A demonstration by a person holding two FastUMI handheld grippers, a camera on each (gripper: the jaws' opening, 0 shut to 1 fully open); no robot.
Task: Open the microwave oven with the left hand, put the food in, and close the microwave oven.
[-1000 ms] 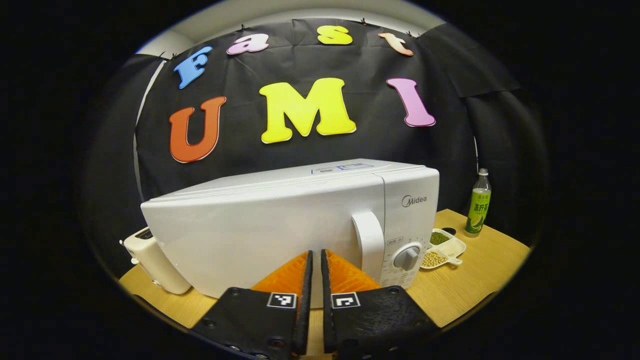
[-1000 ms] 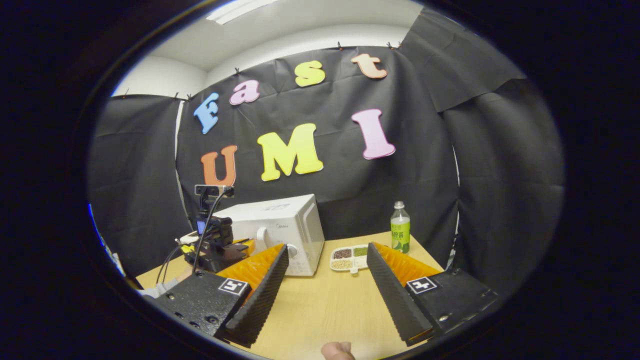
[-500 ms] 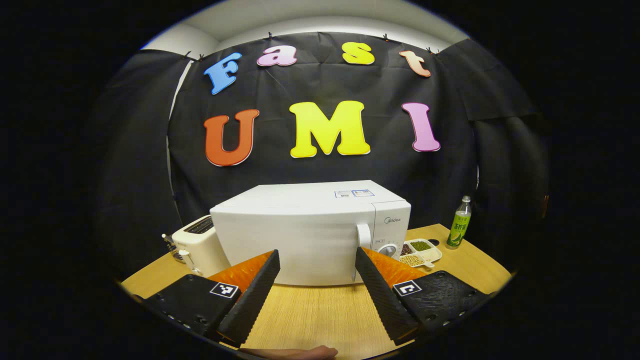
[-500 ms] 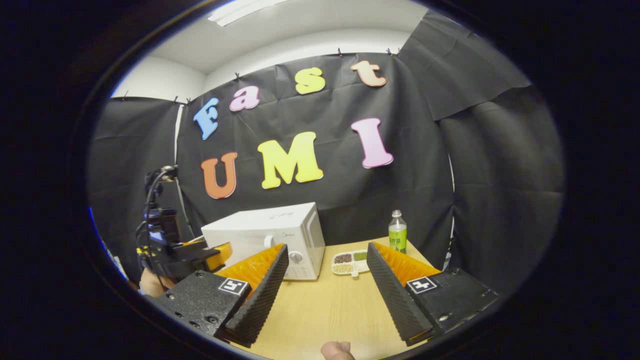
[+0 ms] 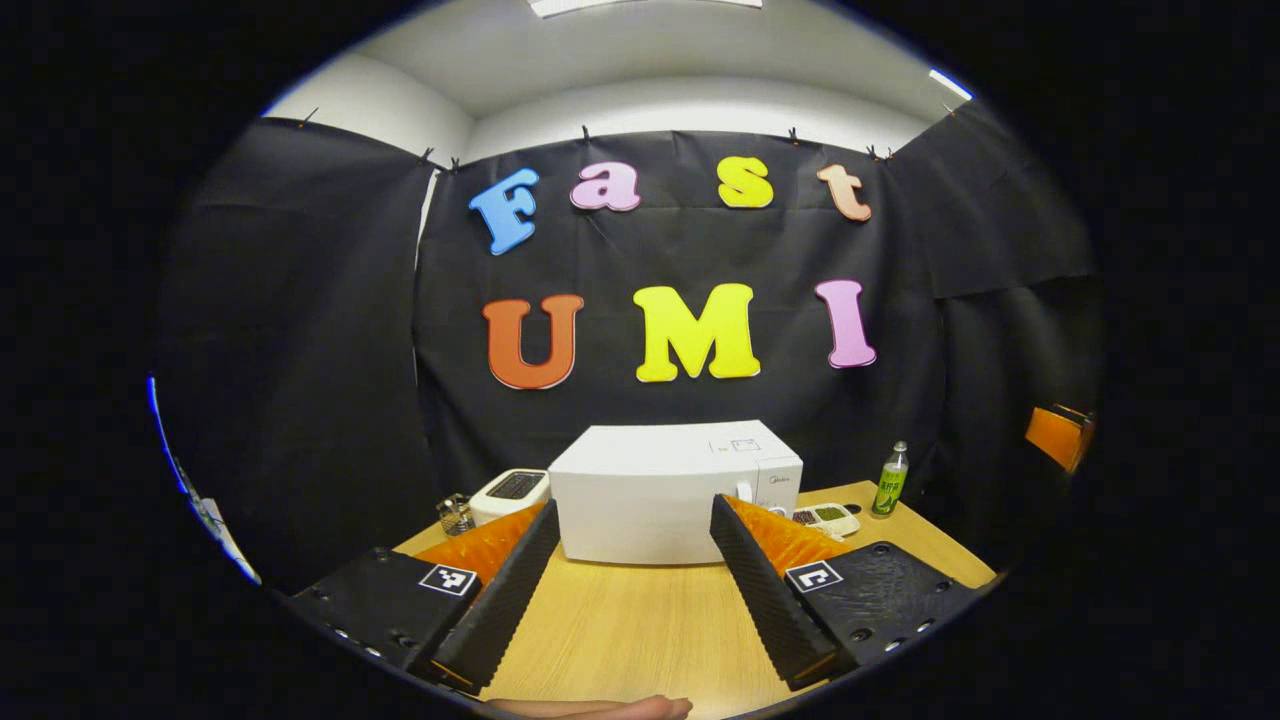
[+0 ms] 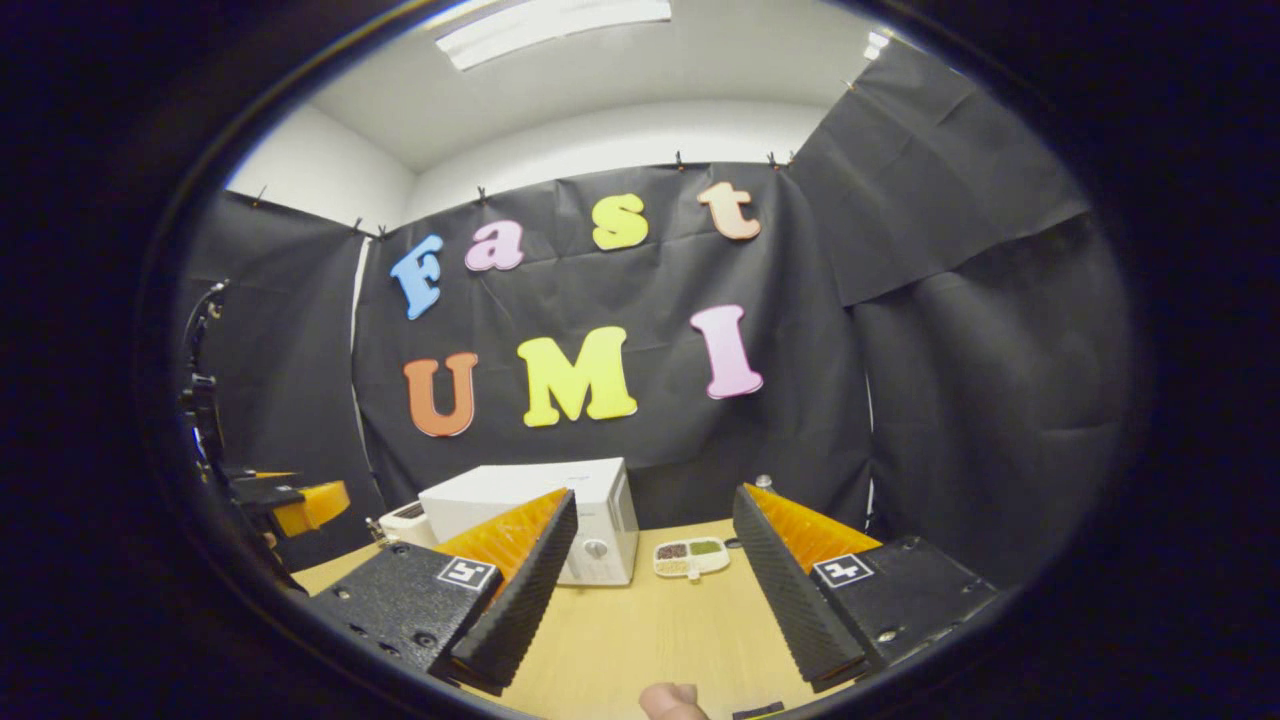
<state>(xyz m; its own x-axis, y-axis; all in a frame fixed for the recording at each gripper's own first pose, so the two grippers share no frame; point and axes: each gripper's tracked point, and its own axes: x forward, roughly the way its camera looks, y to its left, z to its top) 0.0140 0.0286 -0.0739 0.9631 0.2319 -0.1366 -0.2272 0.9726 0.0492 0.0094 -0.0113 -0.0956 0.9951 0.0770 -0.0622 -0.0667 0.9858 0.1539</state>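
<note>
Both grippers now sit farther back from the microwave oven [image 5: 660,495] (door closed, on the desk [image 5: 640,620]); left gripper [image 5: 625,590] fingers spread, right gripper [image 6: 650,590] fingers spread, both empty.

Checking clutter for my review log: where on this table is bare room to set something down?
Bare wood runs from the microwave forward to the open left gripper. Crowded: the toaster on one side of the microwave, the sectioned dish and bottle on the other.
</note>
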